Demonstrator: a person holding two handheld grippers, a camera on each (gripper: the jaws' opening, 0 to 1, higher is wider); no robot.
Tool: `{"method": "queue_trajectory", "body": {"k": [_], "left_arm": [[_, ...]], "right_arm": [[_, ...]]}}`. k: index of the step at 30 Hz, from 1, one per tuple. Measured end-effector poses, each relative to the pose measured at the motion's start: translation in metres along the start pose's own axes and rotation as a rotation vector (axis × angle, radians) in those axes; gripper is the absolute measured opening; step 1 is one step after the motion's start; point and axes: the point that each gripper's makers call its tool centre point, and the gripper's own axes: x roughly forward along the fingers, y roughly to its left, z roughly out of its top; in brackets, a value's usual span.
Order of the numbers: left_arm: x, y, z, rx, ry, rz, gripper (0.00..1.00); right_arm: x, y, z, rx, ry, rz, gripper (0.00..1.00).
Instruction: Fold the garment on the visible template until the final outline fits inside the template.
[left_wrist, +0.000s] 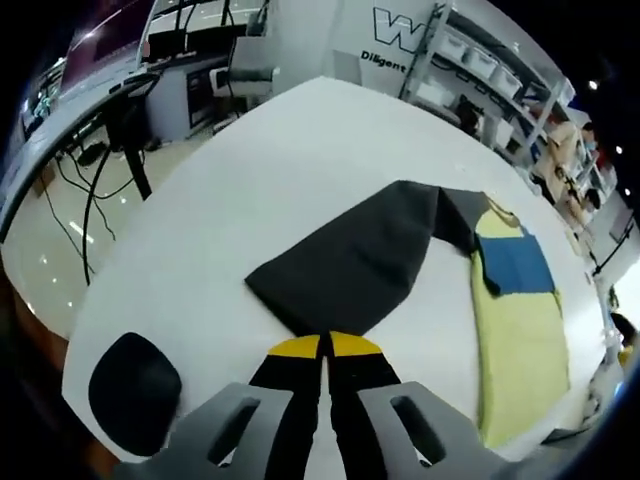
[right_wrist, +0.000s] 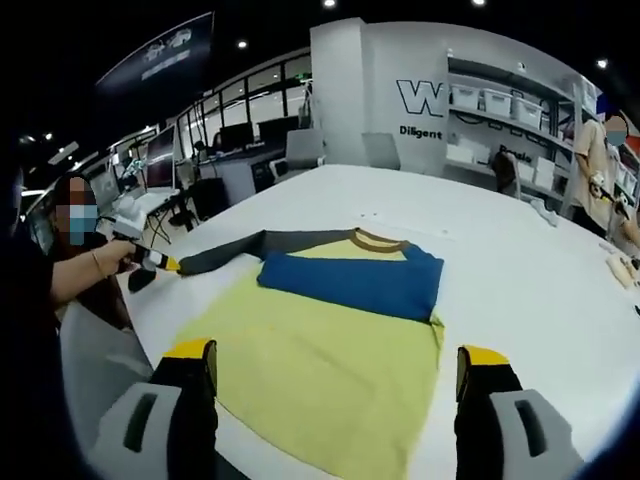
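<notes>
A: Where does the sweater (right_wrist: 330, 330) lie?

B: Flat on the white table (right_wrist: 500, 250), chest up in the right gripper view: yellow body, blue chest band, brown collar, grey sleeves. One grey sleeve (left_wrist: 345, 265) is drawn straight out to the side, away from the body.

A: And the grippers?

B: The left gripper (left_wrist: 326, 350) has its jaws pressed together right at the tip of that sleeve; it looks pinched on the cuff, though the cloth between the tips cannot be made out. In the right gripper view it shows at the far left (right_wrist: 160, 262), in a person's hand, at the sleeve's end. The right gripper (right_wrist: 335, 375) hovers over the hem with its jaws wide apart, holding nothing.

A: Which step is that?

B: Probably the first sleeve fold. Next, the sleeve would need carrying over onto the body, laid flat without dragging the sweater. No template outline can be made out on the table.

A: Any writing?

B: On the back wall, a large "W" and below it "Diligent", both cut off. A black oval patch (left_wrist: 135, 390) sits at the table's near edge.
</notes>
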Motion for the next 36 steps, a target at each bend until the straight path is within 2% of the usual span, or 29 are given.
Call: {"method": "queue_trajectory", "body": {"k": [5, 10, 13, 20, 25, 29, 32, 36], "left_arm": [[-0.001, 0.013, 0.013, 0.023, 0.01, 0.011, 0.0], [0.003, 0.027, 0.026, 0.083, 0.044, 0.025, 0.0], [0.008, 0.036, 0.032, 0.094, 0.073, 0.031, 0.0], [0.02, 0.056, 0.046, 0.165, 0.1, 0.072, 0.0], [0.031, 0.067, 0.055, 0.234, 0.11, 0.097, 0.0], [0.042, 0.074, 0.068, 0.32, 0.101, 0.11, 0.0], [0.048, 0.077, 0.076, 0.329, 0.098, 0.124, 0.0], [0.063, 0.092, 0.091, 0.337, 0.09, 0.128, 0.0]], "right_arm": [[-0.002, 0.004, -0.001, -0.001, 0.007, 0.022, 0.99], [-0.002, 0.008, -0.003, -0.011, 0.015, 0.037, 0.99], [-0.002, 0.011, -0.005, -0.013, 0.023, 0.048, 0.99], [-0.003, 0.012, -0.007, -0.005, 0.029, 0.05, 0.99], [-0.004, 0.012, -0.007, -0.001, 0.029, 0.048, 0.99], [-0.004, 0.012, -0.008, 0.003, 0.033, 0.046, 0.99], [-0.003, 0.013, -0.01, 0.004, 0.043, 0.051, 0.99], [-0.003, 0.015, -0.009, 0.001, 0.048, 0.059, 0.99]]}}
